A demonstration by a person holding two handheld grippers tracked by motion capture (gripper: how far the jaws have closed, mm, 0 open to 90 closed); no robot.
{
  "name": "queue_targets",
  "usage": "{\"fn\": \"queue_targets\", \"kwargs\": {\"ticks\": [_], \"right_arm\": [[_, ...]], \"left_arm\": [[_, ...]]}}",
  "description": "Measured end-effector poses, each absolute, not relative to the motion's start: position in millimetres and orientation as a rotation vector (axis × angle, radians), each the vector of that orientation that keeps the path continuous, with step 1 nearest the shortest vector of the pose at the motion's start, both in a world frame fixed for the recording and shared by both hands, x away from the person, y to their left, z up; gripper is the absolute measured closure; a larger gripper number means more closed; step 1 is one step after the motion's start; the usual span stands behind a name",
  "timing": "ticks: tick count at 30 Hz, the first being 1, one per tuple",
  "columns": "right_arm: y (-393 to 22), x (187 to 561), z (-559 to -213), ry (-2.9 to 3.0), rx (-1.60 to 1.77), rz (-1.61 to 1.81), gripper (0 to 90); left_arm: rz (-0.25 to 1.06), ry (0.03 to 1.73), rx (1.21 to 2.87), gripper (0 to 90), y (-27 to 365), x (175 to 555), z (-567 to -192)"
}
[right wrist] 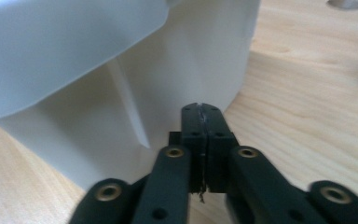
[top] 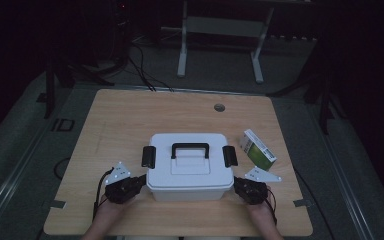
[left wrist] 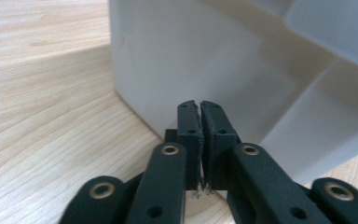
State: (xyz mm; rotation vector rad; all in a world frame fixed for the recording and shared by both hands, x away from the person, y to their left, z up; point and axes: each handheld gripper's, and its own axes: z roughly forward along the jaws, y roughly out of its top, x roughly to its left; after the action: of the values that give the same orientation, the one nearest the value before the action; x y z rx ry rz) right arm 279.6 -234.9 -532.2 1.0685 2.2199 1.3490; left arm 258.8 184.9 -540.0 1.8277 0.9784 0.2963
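White plastic storage box [top: 188,167] with black carry handle and black side latches sits near the front of the wooden counter [top: 130,115], lid on, latches down. Left tongs [top: 139,183] and right tongs [top: 238,186] flank its lower corners, both closed, gripping nothing. Handling appears not yet begun.

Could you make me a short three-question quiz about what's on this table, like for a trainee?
1. True or false: both tongs are shut with nothing between their jaws.
2. What lies on the table to the right of the white box? A) a green and white carton B) a red mug C) a spoon
3. What colour are the box's handle and side latches?

Key:
1. True: the left tongs and right tongs are both closed and empty, each pointing at a side of the box.
2. A, the carton.
3. Black.
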Motion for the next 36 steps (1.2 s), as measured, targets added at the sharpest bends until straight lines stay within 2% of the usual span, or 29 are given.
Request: {"fn": "queue_targets", "kwargs": {"ticks": [1, 2, 3, 4, 6, 7, 9, 10, 11, 12, 13, 17, 19, 21, 31, 36], "right_arm": [[-237, 279, -531, 2.208, 1.067, 1.350, 81.7], [-237, 279, -531, 2.208, 1.067, 1.350, 81.7], [-239, 279, -530, 2.201, 1.081, 1.366, 76.3], [-243, 280, -529, 2.201, 1.114, 1.340, 64.4], [-247, 278, -529, 2.174, 1.111, 1.335, 50.8], [-248, 278, -530, 2.182, 1.109, 1.327, 40.2], [-251, 279, -532, 2.184, 1.123, 1.325, 33.1], [-254, 279, -532, 2.182, 1.131, 1.338, 28.3], [-256, 280, -533, 2.191, 1.139, 1.371, 23.5], [-259, 282, -533, 2.184, 1.148, 1.389, 19.4], [-260, 282, -533, 2.172, 1.148, 1.396, 18.5], [-268, 283, -532, 2.186, 1.067, 1.415, 15.7], [-272, 282, -533, 2.163, 1.066, 1.437, 20.0], [-273, 281, -533, 2.164, 1.062, 1.435, 20.2], [-278, 277, -533, 2.154, 1.034, 1.299, 20.6], [-283, 275, -534, 2.164, 1.044, 1.306, 17.9]], "left_arm": [[0.305, 0.985, 1.832, 84.1, 186, 259, -540], [0.305, 0.985, 1.832, 84.1, 186, 259, -540], [0.305, 0.985, 1.832, 84.1, 186, 259, -540], [0.302, 1.008, 1.847, 80.5, 190, 260, -542], [0.287, 1.024, 1.856, 78.2, 193, 261, -543], [0.286, 1.028, 1.860, 76.5, 194, 261, -543], [0.296, 1.051, 1.874, 69.2, 196, 261, -543], [0.287, 1.052, 1.883, 61.6, 198, 262, -543], [0.281, 1.055, 1.885, 61.1, 200, 262, -543], [0.281, 1.055, 1.885, 56.8, 200, 262, -543], [0.258, 1.068, 1.900, 51.5, 203, 264, -542], [0.205, 1.052, 1.947, 43.9, 208, 266, -543], [0.189, 1.049, 1.968, 42.2, 209, 267, -543], [0.178, 1.046, 1.978, 39.0, 210, 267, -543], [0.118, 1.037, 2.090, 34.6, 218, 272, -535], [0.104, 1.046, 2.161, 32.7, 223, 272, -533]]}}
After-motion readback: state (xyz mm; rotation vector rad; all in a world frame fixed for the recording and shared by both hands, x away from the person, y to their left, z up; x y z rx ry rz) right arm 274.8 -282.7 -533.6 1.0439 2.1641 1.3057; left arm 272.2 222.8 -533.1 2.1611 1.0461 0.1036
